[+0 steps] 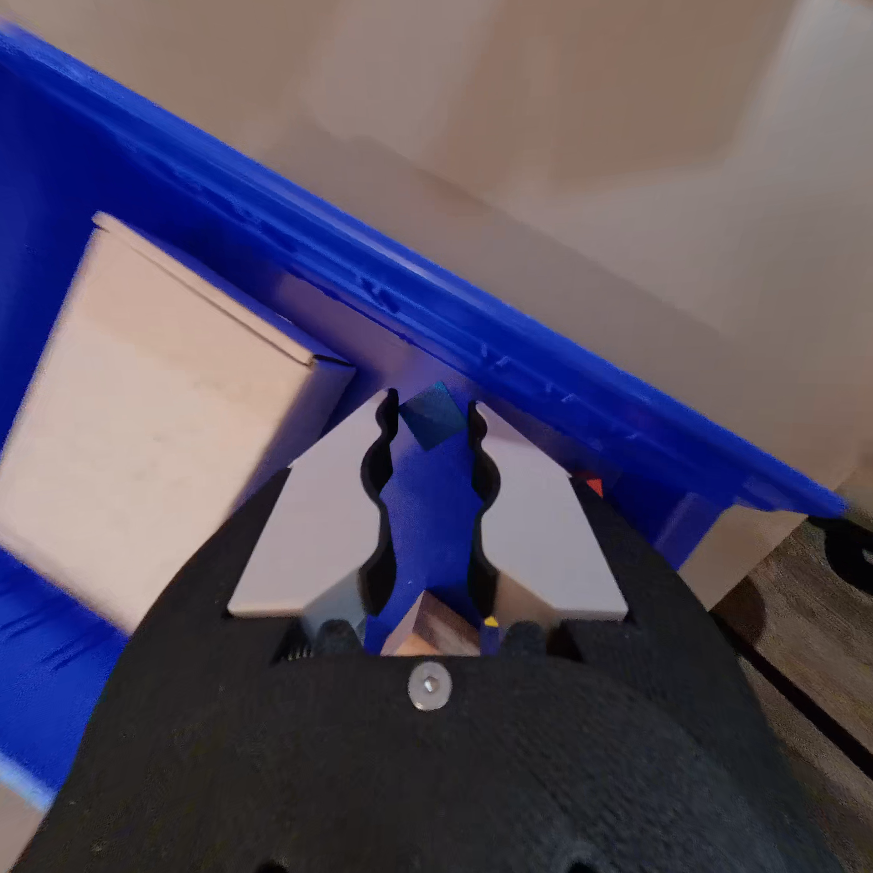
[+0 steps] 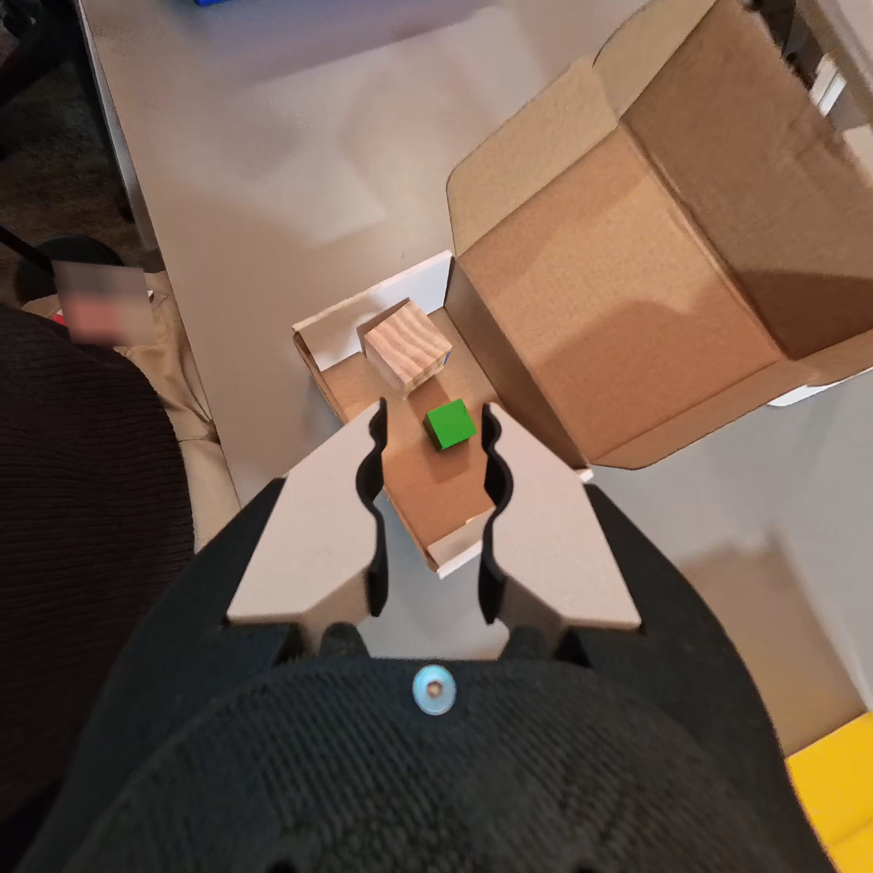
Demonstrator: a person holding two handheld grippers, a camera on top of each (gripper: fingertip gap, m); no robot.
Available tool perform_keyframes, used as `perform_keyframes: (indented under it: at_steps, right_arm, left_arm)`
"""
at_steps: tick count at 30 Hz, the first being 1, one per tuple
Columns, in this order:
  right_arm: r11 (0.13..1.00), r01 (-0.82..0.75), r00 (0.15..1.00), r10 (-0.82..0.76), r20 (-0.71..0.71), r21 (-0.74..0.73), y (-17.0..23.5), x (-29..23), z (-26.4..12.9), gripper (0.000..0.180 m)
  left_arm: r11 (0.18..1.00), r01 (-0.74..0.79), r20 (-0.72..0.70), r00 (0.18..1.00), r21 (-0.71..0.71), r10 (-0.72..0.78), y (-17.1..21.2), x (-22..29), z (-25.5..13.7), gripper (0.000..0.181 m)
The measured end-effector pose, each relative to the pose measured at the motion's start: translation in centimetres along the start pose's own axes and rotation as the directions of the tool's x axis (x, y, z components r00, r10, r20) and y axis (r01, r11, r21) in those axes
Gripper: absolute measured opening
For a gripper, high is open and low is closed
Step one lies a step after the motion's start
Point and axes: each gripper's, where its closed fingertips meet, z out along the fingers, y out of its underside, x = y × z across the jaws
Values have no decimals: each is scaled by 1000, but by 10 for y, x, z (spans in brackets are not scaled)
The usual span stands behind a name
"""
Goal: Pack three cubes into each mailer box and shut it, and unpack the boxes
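Cardboard mailer box (image 2: 439,491) seen lengthwise between spread right fingers (image 2: 378,453).
Green cube (image 2: 449,423) lies inside; left gripper (image 1: 431,408) is parted, empty, before a blue cube (image 1: 432,415).

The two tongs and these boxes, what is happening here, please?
A person is working with cubes and mailer boxes. The left tongs are open and reach into a blue bin toward a blue cube; a closed mailer box lies beside it. The right tongs are open and empty above an open mailer box that holds a green cube and a wooden cube.
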Motion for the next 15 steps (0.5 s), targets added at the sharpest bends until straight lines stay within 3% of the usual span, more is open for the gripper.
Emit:
perform_keyframes:
  at_steps: [4, 8, 12, 15]
  right_arm:
    - [995, 38, 999, -36, -28, 88, -19, -1, -2, 38]
    - [945, -55, 994, 21, 108, 323, -56, -22, -8, 42]
    - [775, -179, 968, 29, 248, 606, -84, -38, -26, 44]
    - [681, -157, 978, 7, 208, 716, -76, -44, -29, 46]
  left_arm:
    - [968, -26, 76, 997, 250, 7, -57, 6, -64, 26]
    - [788, -105, 51, 994, 607, 93, -144, 72, -125, 27]
    - [587, 3, -137, 973, 810, 184, -215, 166, -137, 26]
    - [527, 205, -369, 901, 825, 229, -250, 227, -117, 26]
